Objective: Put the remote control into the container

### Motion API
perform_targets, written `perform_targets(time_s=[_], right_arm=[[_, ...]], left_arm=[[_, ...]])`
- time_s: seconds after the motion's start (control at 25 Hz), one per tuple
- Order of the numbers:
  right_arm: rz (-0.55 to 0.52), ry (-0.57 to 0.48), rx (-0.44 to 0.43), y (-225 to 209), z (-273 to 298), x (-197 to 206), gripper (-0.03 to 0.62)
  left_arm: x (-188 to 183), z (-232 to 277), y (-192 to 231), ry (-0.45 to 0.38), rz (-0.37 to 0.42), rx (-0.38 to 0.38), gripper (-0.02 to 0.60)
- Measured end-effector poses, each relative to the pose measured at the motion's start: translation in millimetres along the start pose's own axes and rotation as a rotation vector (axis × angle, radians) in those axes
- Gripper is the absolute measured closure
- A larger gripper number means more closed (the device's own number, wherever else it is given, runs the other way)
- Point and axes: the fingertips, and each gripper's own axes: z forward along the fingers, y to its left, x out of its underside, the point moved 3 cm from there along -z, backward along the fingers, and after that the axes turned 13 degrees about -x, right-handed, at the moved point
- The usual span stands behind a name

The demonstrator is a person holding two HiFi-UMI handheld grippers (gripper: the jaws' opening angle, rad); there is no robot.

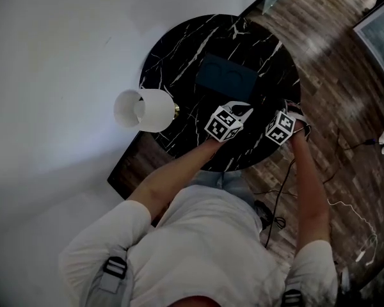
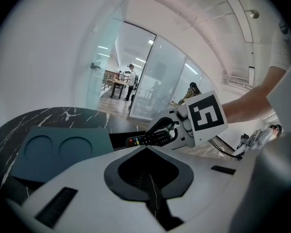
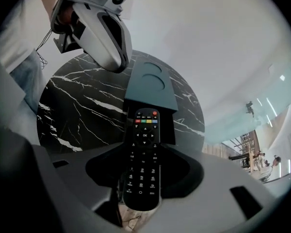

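A person in a white short-sleeved T-shirt (image 1: 211, 242) and blue jeans (image 1: 221, 179), grey buckled straps (image 1: 115, 267) at both shoulders, works with a pale grey left gripper (image 1: 241, 109) and right gripper (image 1: 297, 117), each bearing a cube (image 1: 221, 124) of black-and-white square markers.

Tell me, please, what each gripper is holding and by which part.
The right gripper grips the remote control by its lower, number-key end; the left gripper has its jaws together, holding nothing.
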Motion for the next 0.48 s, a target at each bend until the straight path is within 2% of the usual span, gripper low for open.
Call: perform_targets(time_s=[0.28,0.48], right_arm=[[0.003,0.048,-0.093,-17,46,26,0.381],[0.006,0.051,-0.134,-23,58,31,0.381]], left_arm=[[15,42,20,0.077,-0.017,-0.022,0.581],[15,57,25,0.103,-0.031,-0.030,0.581]])
